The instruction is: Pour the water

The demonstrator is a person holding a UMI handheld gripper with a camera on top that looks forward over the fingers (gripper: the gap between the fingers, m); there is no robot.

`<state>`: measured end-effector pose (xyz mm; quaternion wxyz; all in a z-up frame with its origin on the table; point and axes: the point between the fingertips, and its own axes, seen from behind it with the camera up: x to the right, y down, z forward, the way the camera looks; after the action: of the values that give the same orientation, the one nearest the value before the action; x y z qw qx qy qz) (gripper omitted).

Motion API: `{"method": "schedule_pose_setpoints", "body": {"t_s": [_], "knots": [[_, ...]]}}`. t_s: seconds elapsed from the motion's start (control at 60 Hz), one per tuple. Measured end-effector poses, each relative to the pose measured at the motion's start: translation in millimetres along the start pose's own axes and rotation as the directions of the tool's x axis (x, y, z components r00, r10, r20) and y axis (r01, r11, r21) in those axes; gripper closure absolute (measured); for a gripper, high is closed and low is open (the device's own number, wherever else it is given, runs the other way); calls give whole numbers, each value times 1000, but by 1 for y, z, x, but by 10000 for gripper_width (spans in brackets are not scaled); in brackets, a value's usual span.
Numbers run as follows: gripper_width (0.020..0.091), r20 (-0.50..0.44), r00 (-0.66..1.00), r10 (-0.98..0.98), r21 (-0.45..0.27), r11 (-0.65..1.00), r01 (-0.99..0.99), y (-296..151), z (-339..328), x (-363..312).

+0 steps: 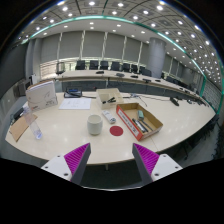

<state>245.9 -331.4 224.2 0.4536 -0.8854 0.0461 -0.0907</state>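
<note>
On the pale table, a white cup stands beyond the wide-open, empty gripper, a cardboard box just right of the cup.

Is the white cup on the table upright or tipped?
Upright: the white cup stands on its base on the table, beyond the open, empty claw.

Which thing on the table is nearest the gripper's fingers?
The white cup, just ahead of the open gripper; the red disc and cardboard box lie farther.
</note>
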Motion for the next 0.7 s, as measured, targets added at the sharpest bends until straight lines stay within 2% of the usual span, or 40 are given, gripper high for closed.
{"method": "schedule_pose_setpoints", "body": {"t_s": [0.133,0.3,0.55,0.7], "knots": [[246,23,1000,-19,-7,1000,19,3,0,-22],[248,79,996,-38,2,999,38,8,-1,-94],[243,224,973,-56,-4,998,58,28,3,-256],[241,274,960,-58,30,998,52,28,19,-351]]}}
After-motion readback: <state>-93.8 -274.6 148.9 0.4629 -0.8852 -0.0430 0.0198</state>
